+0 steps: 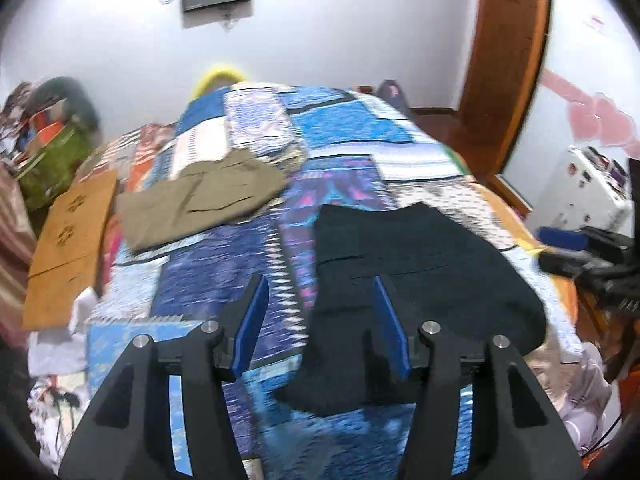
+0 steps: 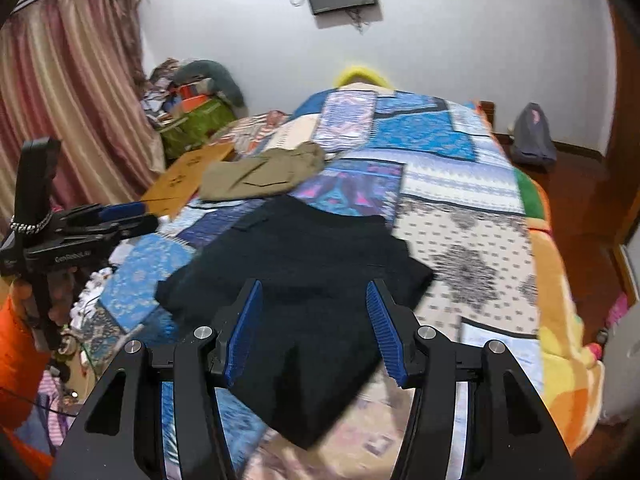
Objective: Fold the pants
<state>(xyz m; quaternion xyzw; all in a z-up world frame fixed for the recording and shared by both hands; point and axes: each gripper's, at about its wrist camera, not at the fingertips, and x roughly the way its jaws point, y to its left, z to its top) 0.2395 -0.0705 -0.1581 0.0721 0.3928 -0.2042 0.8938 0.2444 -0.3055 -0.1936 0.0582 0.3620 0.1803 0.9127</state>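
Both spread tools (image 1: 320, 296) (image 2: 314, 300) hover above dark pants (image 2: 296, 280) on the quilt (image 1: 340, 128).

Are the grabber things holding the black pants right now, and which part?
No, nothing is held. The left gripper and the right gripper are both open with empty jaws, above the black pants lying on the quilt.

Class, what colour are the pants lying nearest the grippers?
Black pants, clearest in the right wrist view.
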